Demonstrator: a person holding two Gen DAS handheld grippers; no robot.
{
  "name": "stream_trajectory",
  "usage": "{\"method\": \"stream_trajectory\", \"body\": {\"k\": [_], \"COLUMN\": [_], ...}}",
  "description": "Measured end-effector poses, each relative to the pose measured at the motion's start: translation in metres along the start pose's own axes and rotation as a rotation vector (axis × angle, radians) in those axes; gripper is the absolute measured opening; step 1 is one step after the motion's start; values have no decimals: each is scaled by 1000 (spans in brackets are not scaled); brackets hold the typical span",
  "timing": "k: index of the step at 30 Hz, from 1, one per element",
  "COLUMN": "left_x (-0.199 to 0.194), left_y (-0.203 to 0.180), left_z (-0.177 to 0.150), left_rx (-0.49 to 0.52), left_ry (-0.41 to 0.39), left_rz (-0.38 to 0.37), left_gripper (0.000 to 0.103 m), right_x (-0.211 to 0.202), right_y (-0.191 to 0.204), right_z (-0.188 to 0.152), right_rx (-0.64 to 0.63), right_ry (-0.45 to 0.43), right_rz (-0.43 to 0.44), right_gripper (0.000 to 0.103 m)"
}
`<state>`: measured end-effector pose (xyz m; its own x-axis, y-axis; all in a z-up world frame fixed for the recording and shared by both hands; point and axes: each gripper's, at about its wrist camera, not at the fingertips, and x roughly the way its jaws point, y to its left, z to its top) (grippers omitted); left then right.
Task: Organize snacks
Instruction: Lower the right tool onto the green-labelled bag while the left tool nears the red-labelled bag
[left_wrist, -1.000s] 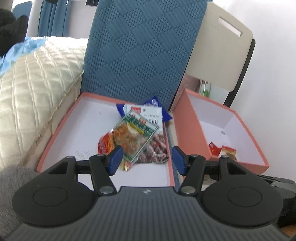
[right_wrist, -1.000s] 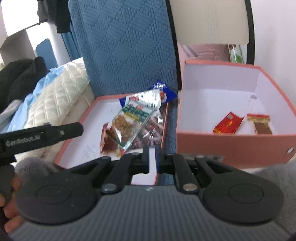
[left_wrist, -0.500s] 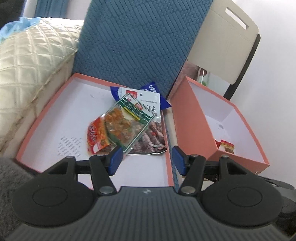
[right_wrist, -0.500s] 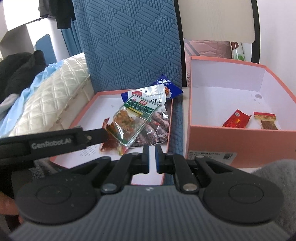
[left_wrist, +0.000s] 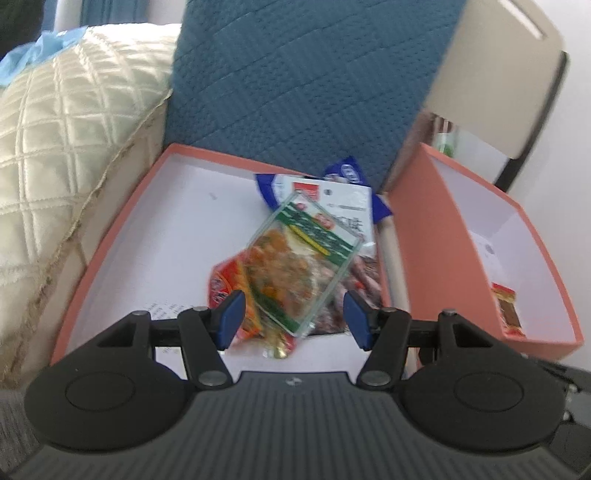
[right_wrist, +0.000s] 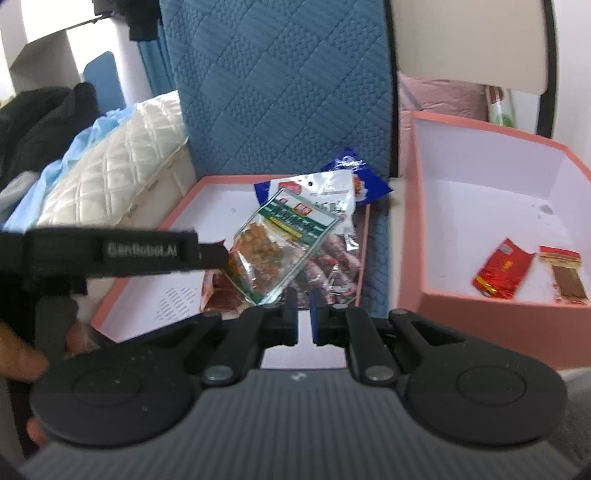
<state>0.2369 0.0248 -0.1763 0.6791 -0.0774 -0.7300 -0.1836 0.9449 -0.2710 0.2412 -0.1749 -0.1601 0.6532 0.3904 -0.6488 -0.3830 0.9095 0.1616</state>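
A pile of snack packets lies in a shallow pink lid (left_wrist: 122, 254). On top is a clear green-labelled packet (left_wrist: 303, 258), over a red packet (left_wrist: 225, 280), a white one (left_wrist: 343, 206) and a blue one (left_wrist: 347, 173). My left gripper (left_wrist: 293, 317) is open, its blue pads level with the pile's near end and not touching it. The right wrist view shows the same green-labelled packet (right_wrist: 280, 243) and my left gripper (right_wrist: 216, 254) reaching in from the left. My right gripper (right_wrist: 303, 317) is opening, its jaws a narrow gap apart with nothing between them.
A deep pink box (right_wrist: 480, 317) stands right of the lid, holding a red packet (right_wrist: 502, 273) and a brown strip snack (right_wrist: 567, 277). A blue quilted cushion (right_wrist: 280, 81) rises behind. A cream quilted cover (left_wrist: 66, 140) lies left. A person's hand (right_wrist: 18, 362) holds the left gripper.
Both grippers have come forward and lower toward the snack pile. The left gripper now reaches the pile's near end. The right jaws, shut before, have parted slightly.
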Motion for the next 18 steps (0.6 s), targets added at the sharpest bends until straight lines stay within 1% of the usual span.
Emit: {"method": "stream_trajectory", "body": {"k": [1, 2, 4, 7, 9, 13, 15, 18], "left_x": [4, 9, 18, 33, 43, 62, 70, 79], "left_y": [4, 9, 18, 28, 34, 38, 41, 48], "left_z": [4, 9, 17, 25, 30, 32, 31, 30], "left_rx": [-10, -24, -50, -84, -110, -140, -153, -194], "left_ry": [10, 20, 33, 59, 74, 113, 125, 128], "left_rz": [5, 10, 14, 17, 12, 8, 12, 9], "left_gripper": [64, 64, 64, 64, 64, 64, 64, 64], "right_x": [3, 5, 9, 23, 35, 61, 77, 97], "right_y": [0, 1, 5, 10, 11, 9, 5, 3], "right_z": [2, 2, 6, 12, 15, 20, 22, 27], "right_rx": [3, 1, -19, -24, -21, 21, 65, 101], "right_ry": [-4, -16, -22, -6, 10, 51, 83, 112], "right_rz": [11, 23, 45, 92, 109, 117, 131, 114], "right_gripper": [43, 60, 59, 59, 59, 59, 59, 59]}}
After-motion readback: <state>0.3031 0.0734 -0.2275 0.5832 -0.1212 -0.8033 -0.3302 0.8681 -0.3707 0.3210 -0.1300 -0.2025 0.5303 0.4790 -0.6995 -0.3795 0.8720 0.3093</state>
